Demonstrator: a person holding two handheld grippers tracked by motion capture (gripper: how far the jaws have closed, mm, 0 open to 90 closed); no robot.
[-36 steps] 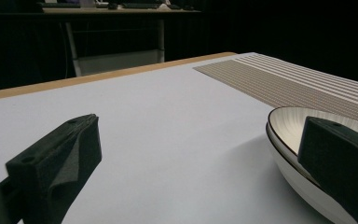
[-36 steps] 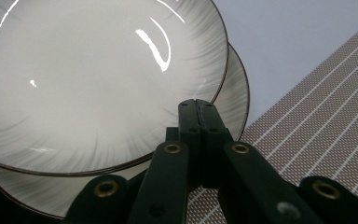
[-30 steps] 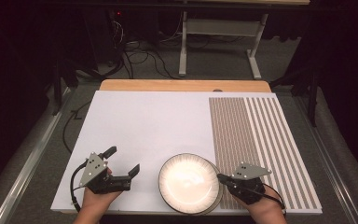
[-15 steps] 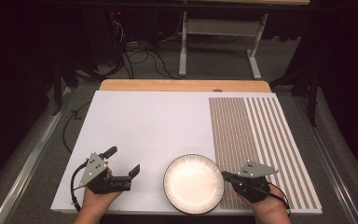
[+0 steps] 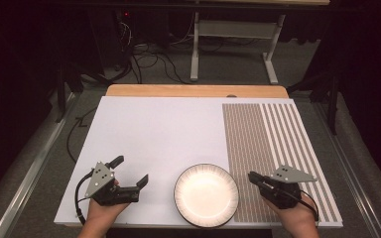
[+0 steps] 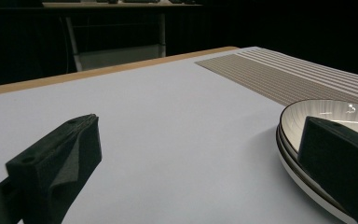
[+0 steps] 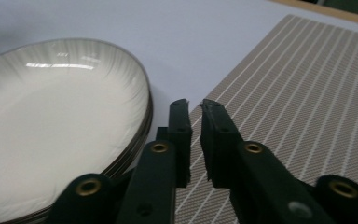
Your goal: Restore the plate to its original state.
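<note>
A white plate [image 5: 206, 195] with a dark ribbed rim lies flat on the surface [image 5: 168, 134], at the near edge and a little right of centre. Its right rim just meets the left border of the striped mat [image 5: 273, 148], which covers the right part of the surface from the near edge to the far one. A bare wooden strip [image 5: 193, 90] runs along the far edge of the surface.

The left tool [image 5: 129, 173] rests at the near left, held in the person's left hand [image 5: 101, 213], well to the left of the plate and apart from it. Its jaws stand wide apart with nothing between them. In the left gripper view one jaw rises at the lower left, the other at the lower right in front of the plate [image 6: 326, 121]; no contact with the plate can be made out there.

The right tool [image 5: 252, 176] lies just right of the plate, over the striped mat, held in the person's right hand [image 5: 295, 218], pointing left toward the plate's rim. In the right gripper view its tips [image 7: 195, 109] stand a narrow slit apart; the jaws have just been opening, and nothing lies between them. The plate [image 7: 51, 121] sits immediately left of the tips there, free of them. The mat [image 7: 298, 93] lies under and to the right of the jaws.
</note>
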